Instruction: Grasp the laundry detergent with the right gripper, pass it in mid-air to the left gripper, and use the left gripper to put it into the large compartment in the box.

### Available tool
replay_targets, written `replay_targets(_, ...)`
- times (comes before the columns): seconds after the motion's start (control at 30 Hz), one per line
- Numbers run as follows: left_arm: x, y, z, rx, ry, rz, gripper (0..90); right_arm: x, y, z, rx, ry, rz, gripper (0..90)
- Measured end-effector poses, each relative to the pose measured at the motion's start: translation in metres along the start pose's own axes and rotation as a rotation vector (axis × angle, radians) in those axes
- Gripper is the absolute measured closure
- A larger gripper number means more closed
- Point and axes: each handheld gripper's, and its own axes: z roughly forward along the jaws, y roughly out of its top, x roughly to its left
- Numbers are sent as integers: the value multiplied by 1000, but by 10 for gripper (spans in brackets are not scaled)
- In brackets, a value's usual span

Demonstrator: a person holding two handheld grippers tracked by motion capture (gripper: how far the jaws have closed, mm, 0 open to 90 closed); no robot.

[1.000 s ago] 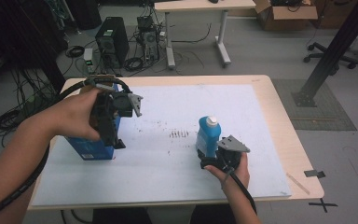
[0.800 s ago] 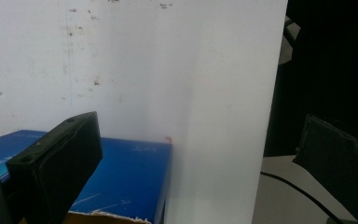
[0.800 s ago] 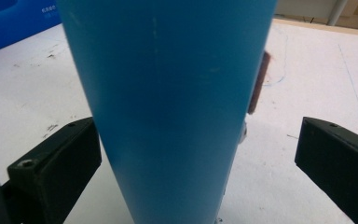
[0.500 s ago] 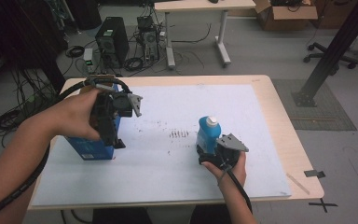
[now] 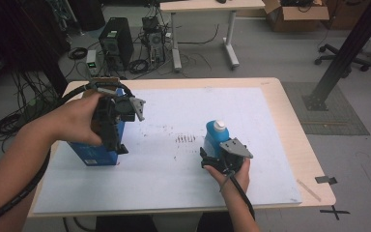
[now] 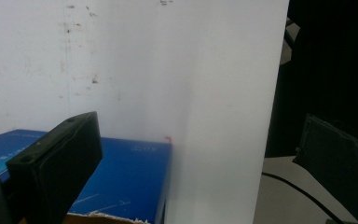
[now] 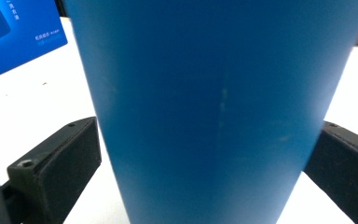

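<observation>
In the high view, the left tongs (image 5: 117, 145) are sitting at the centre left of the frame, held in the person's left hand (image 5: 79, 118) and pointing down over the blue rectangular cardboard box (image 5: 94, 153), which is lying on the white sheet-covered worktop (image 5: 174, 179) near its left edge. In the left gripper view, one black jaw is rising at the lower left in front of the box's blue face (image 6: 126, 179), while the other jaw is sitting at the far right of that frame, well apart from it. The jaws are standing wide, and the box seems to be lying between them, though whether they are pressing on it cannot be told.

At the lower centre-right of the high view, the right tongs (image 5: 211, 155) are sitting in the person's right hand (image 5: 232, 175), closed around the lower body of the tall blue plastic bottle with a white cap (image 5: 216, 137). The bottle is standing upright on the worktop, well apart from the box. In the right gripper view, the bottle's blue body (image 7: 214, 107) is taking up the middle of the frame, with a black jaw touching it at each side low down. A corner of the blue box (image 7: 14, 37) is showing in the upper left of that view.
</observation>
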Motion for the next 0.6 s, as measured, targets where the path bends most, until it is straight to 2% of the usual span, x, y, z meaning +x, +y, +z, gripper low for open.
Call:
replay_targets(0.2,0,-1,0,-3,3,-2,4,1,-1,1,-1,-19,6,83)
replay_targets(0.6,1,-1,1,2,-1,-3,4,2,-1,1,-12,-2,-1,170)
